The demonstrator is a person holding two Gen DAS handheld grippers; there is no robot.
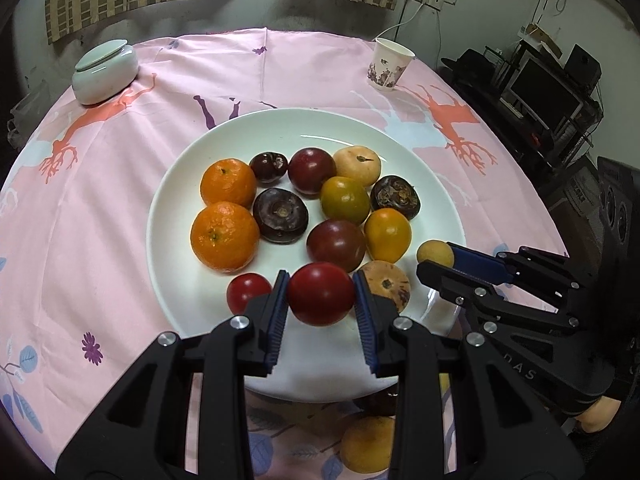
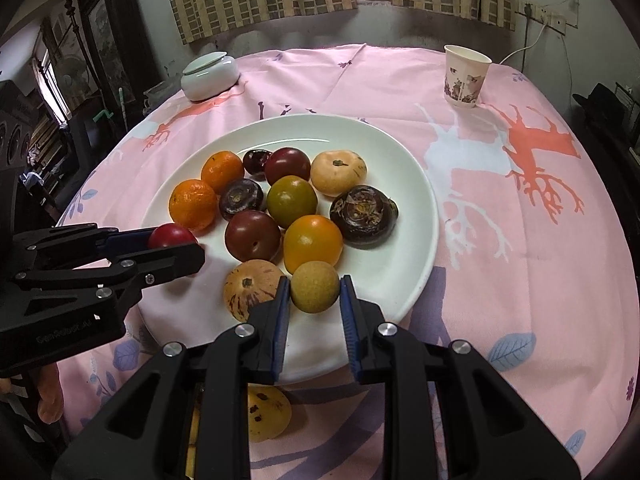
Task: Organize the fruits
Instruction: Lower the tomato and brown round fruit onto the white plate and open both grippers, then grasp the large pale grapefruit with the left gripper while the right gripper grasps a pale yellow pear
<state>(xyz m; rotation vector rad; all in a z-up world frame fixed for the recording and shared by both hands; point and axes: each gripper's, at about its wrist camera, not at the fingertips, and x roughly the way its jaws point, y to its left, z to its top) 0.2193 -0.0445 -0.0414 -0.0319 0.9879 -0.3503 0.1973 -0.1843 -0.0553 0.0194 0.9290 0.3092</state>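
Left wrist view: nearest the camera, the left gripper (image 1: 320,294) pinches a red tomato (image 1: 320,294) between its blue pads, one pad pressed on each side at the fruit's widest part. The tomato hangs over the near rim of a white plate (image 1: 420,152). Whether it touches the plate cannot be told. A smaller red tomato (image 1: 248,292) lies just left of it on the plate.

Right wrist view: the right gripper (image 2: 315,292) holds a small tan round fruit (image 2: 315,286) the same way, pads touching both flanks, over the plate's near edge beside a speckled pale fruit (image 2: 250,288).

Farther in, the plate carries two oranges (image 1: 226,206), dark purple flattened fruits (image 1: 280,216), maroon plums (image 1: 336,244), a yellow-orange fruit (image 1: 387,234), an olive-green one (image 1: 345,199) and a pale peach-coloured one (image 1: 357,165), most touching their neighbours. More yellow fruit (image 2: 266,412) lies on the pink cloth (image 1: 120,200) below the plate's near rim, partly hidden by the grippers.

At the far side stand a lidded white jar (image 1: 105,72) to the left and a paper cup (image 1: 390,65) to the right.

Both held fruits look light, smooth and round, so likely to roll or slip. The tomato is probably soft and bruises under a hard squeeze; a gentle grip across the middle seems best.
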